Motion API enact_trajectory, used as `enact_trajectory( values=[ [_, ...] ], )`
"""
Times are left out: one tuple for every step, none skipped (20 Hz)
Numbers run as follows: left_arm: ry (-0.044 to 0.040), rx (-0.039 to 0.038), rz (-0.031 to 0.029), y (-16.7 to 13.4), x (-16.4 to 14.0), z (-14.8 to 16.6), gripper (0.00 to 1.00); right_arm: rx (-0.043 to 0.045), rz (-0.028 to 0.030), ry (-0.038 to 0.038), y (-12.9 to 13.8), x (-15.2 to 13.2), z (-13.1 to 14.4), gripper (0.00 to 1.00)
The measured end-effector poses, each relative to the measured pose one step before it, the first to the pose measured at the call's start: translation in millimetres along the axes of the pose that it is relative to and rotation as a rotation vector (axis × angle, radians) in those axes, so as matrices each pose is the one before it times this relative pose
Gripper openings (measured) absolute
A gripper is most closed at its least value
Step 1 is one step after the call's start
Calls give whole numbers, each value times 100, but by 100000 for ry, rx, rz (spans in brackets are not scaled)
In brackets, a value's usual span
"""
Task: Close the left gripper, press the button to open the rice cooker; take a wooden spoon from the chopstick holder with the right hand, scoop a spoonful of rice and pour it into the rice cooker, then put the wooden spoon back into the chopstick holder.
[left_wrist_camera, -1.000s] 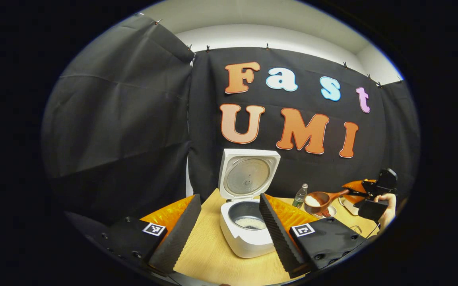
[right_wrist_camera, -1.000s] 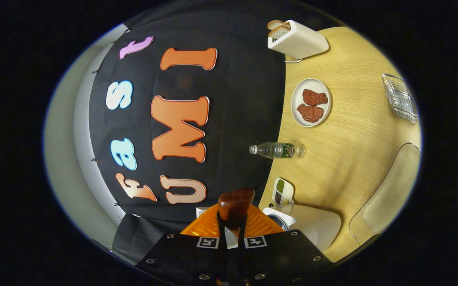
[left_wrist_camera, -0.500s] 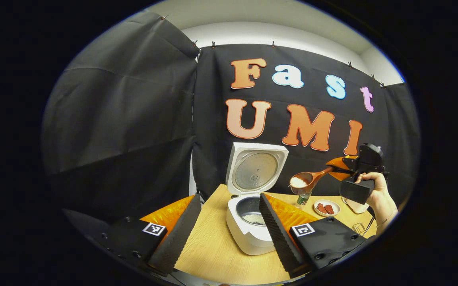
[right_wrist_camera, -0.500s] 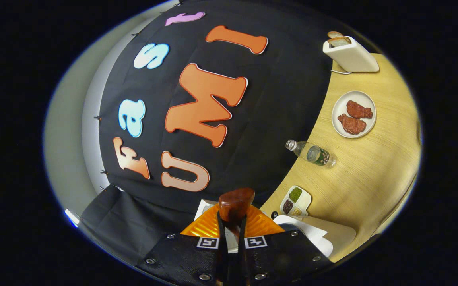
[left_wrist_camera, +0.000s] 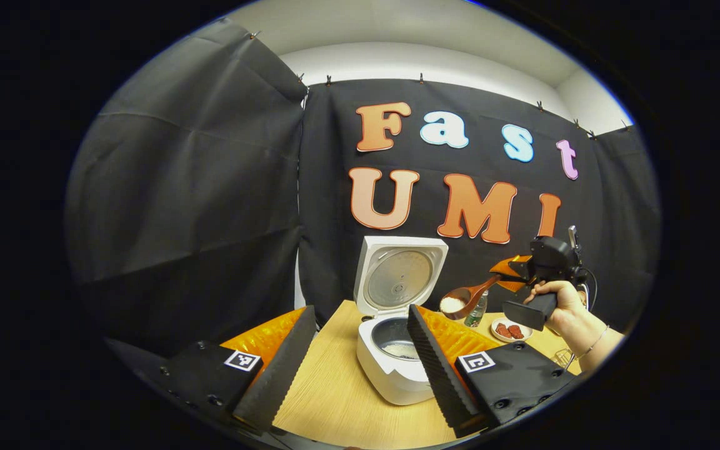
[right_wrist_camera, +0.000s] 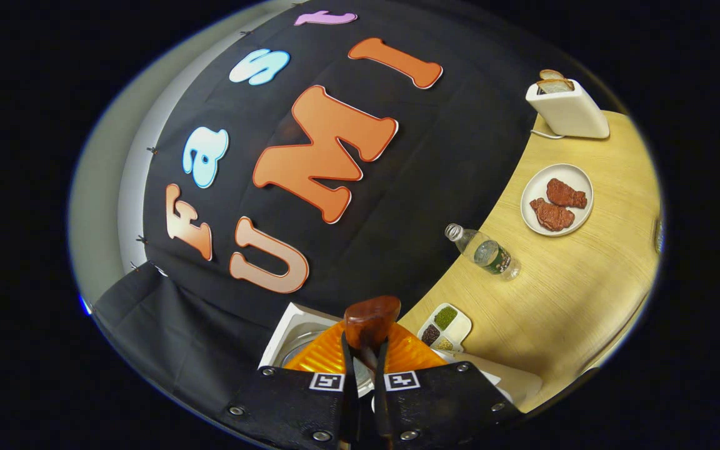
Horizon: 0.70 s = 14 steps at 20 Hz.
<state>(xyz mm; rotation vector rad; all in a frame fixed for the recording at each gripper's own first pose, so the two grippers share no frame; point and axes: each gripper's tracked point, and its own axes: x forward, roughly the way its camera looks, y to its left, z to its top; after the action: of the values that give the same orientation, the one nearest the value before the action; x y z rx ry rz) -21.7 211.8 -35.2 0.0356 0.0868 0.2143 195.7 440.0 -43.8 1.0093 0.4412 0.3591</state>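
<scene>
I am at the step of carrying the rice to the rice cooker (left_wrist_camera: 397, 350). Its lid stands open and upright at the back, and some rice already lies in the inner pot, so the button press is done.

In the left gripper view, the right hand-held gripper (left_wrist_camera: 505, 275) is held in a hand (left_wrist_camera: 560, 300) up in the air, to the right of the cooker and higher than its pot. Its two fingers are pressed on the handle of the wooden spoon (left_wrist_camera: 463, 299). The bowl of the spoon carries white rice and hangs just beside the open lid, not yet over the pot. In the right gripper view I see the same pinch from behind, with the end of the spoon handle (right_wrist_camera: 371, 320) standing between the fingers.

The left hand-held gripper (left_wrist_camera: 360, 356) waits low in front of the cooker with its fingers spread apart, holding nothing.

Behind the cooker on the counter (right_wrist_camera: 560, 294) are a water bottle (right_wrist_camera: 485, 252), a plate with meat (right_wrist_camera: 557, 200), a small spice dish (right_wrist_camera: 444, 326) and a toaster (right_wrist_camera: 569, 109).

I judge the next move must bring the spoon bowl left and down over the pot, keeping it level, and only then roll the wrist to pour. I cannot see the chopstick holder now.
</scene>
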Motion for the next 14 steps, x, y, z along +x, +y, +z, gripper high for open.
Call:
enact_trajectory(
  values=[
    [19, -200, -25, 75, 36, -86, 100, -901, -234, 122, -148, 74, -172, 9],
    [67, -197, 291, 94, -18, -112, 100, -379, -300, 93, -172, 99, -84, 9],
    [126, 27, 351, 91, 94, -192, 100, -540, -157, -90, 52, 107, -178, 9],
    [229, 55, 143, 21, 8, -38, 99, -892, 61, -278, -29, 70, -14, 9],
    [171, 49, 59, 43, 88, -115, 100, -1041, -127, -232, -14, -39, -128, 9],
    [198, 54, 73, 84, -51, -111, 100, -1619, -116, -59, -80, 95, -110, 9],
    [80, -8, 89, 102, -38, -84, 100, -1708, -14, -51, 68, 20, -275, 9],
    [-65, -110, 141, 81, -12, 14, 100, -1886, -22, -115, -17, 76, -149, 9],
    [-249, -177, 98, 68, -100, 84, 100, -2263, 96, -192, 107, -19, -208, 9],
    [-84, 13, 314, 216, -114, -65, 99, -2209, 87, -518, 40, 20, -50, 9],
    [31, 208, 154, 121, -28, -25, 100, -2196, -30, -431, 161, 47, -172, 9],
    [25, 161, 164, 27, -120, -55, 100, -1962, 157, -120, 47, -10, -131, 9],
    [-78, 114, -80, -2, -20, 3, 100, -1652, 315, -246, 132, -101, -117, 9],
    [-86, 83, -163, -34, 17, 96, 99, -1544, 488, -142, 287, 16, -25, 9]
  ],
)
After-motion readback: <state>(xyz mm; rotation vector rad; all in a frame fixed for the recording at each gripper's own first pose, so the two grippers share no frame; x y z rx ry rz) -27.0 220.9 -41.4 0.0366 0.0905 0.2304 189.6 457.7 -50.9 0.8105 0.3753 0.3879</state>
